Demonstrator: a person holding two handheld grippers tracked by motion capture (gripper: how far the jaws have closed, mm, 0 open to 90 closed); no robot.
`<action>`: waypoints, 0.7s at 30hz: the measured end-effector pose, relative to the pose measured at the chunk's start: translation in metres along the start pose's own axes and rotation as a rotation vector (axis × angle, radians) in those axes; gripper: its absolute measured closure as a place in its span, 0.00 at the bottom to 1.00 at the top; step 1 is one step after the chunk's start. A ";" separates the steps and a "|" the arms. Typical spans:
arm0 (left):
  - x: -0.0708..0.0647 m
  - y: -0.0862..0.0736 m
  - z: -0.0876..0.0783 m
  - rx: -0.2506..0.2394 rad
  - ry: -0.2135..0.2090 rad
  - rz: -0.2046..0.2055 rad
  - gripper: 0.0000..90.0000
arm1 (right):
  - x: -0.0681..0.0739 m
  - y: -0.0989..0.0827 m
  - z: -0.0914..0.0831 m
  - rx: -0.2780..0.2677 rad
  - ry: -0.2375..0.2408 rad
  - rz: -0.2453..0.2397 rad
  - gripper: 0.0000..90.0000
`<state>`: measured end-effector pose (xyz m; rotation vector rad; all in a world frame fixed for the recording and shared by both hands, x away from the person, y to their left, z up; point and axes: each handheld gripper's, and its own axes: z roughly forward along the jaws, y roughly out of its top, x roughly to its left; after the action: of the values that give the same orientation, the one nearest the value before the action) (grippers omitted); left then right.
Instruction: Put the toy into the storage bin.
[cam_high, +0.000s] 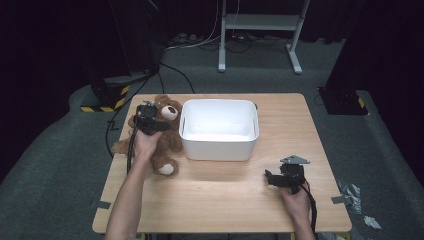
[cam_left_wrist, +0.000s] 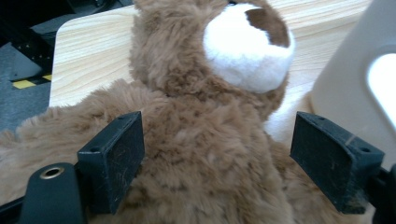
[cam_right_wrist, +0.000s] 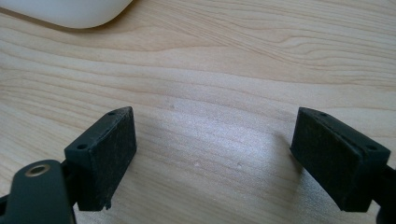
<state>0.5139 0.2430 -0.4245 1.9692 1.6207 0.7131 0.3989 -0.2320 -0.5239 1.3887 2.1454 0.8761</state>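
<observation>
A brown teddy bear (cam_high: 167, 137) with a white muzzle lies on the wooden table (cam_high: 225, 200), just left of a white plastic bin (cam_high: 219, 129). My left gripper (cam_high: 148, 120) hovers over the bear's upper body, held by a hand from below. In the left gripper view its jaws stand wide apart on either side of the bear's torso (cam_left_wrist: 210, 168), open, with the bear's muzzle (cam_left_wrist: 247, 46) above. My right gripper (cam_high: 285, 177) rests low over bare table near the front right, open with nothing between its fingers (cam_right_wrist: 105, 154).
The bin's side (cam_left_wrist: 355, 93) is close on the right of the bear, and its corner (cam_right_wrist: 70, 11) lies ahead of the right gripper. A metal stand (cam_high: 260, 30) and cables sit on the floor beyond the table. Bare wood stretches in front of the bin.
</observation>
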 end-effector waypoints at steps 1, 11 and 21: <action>0.000 0.000 0.002 -0.003 0.000 -0.007 0.19 | 0.000 0.000 0.000 0.000 0.000 0.000 0.15; -0.001 -0.004 0.026 0.069 0.043 0.011 0.14 | 0.000 0.000 0.000 0.000 0.000 0.000 0.15; -0.001 -0.009 0.040 0.134 0.108 0.059 0.20 | 0.000 0.000 0.000 0.000 0.002 -0.001 0.15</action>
<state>0.5340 0.2418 -0.4600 2.1132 1.7199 0.7638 0.3983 -0.2319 -0.5239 1.3878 2.1477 0.8776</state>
